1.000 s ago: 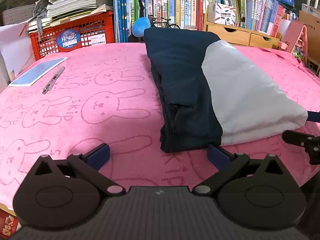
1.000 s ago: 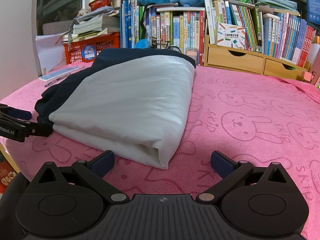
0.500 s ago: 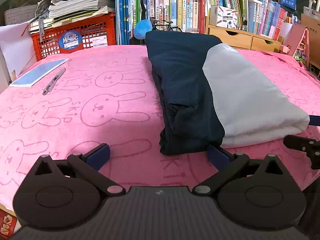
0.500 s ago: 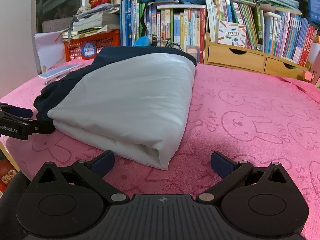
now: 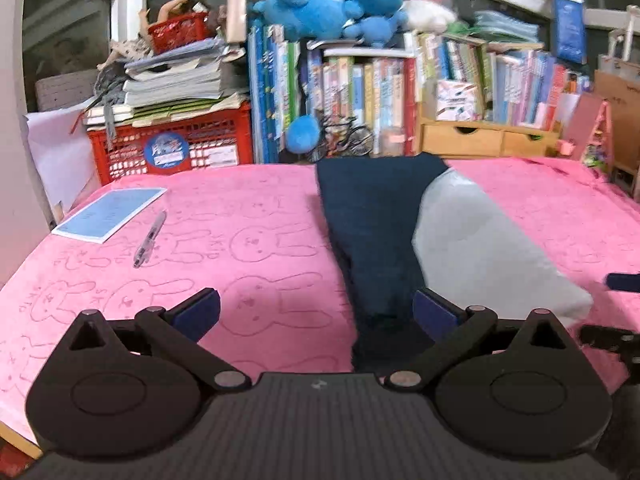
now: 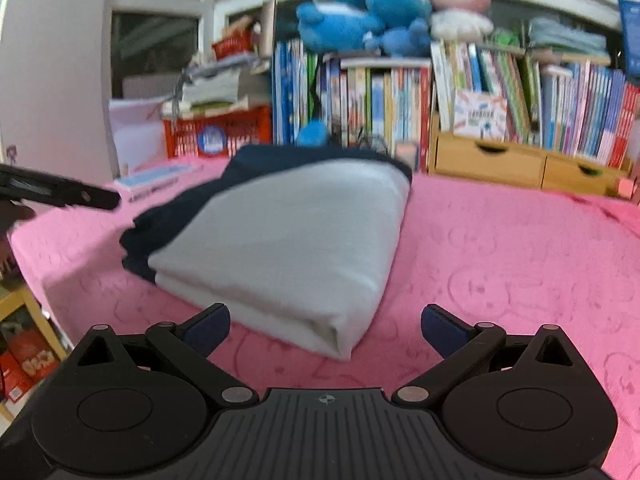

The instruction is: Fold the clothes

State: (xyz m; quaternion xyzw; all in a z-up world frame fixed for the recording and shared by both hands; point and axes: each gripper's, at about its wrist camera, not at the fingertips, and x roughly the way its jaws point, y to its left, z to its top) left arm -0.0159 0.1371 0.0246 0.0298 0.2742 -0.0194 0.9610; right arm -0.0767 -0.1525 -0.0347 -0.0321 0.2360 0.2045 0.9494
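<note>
Navy-and-grey cloth garment (image 6: 288, 236) lies as a compact folded bundle on the pink bunny-print towel covering the worktop (image 6: 500, 248). Left gripper (image 5: 316, 312) and right gripper (image 6: 325, 324) hover near it, fingers spread wide, holding nothing. The folding looks essentially finished.

Navy-and-grey folded garment (image 5: 400, 236) — pink bunny-print towel (image 5: 248, 248) — red crate (image 5: 176, 148)

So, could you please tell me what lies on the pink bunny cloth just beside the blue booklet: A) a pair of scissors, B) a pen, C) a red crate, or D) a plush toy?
B: a pen lies on the pink cloth just right of the blue booklet, apart from it.
</note>
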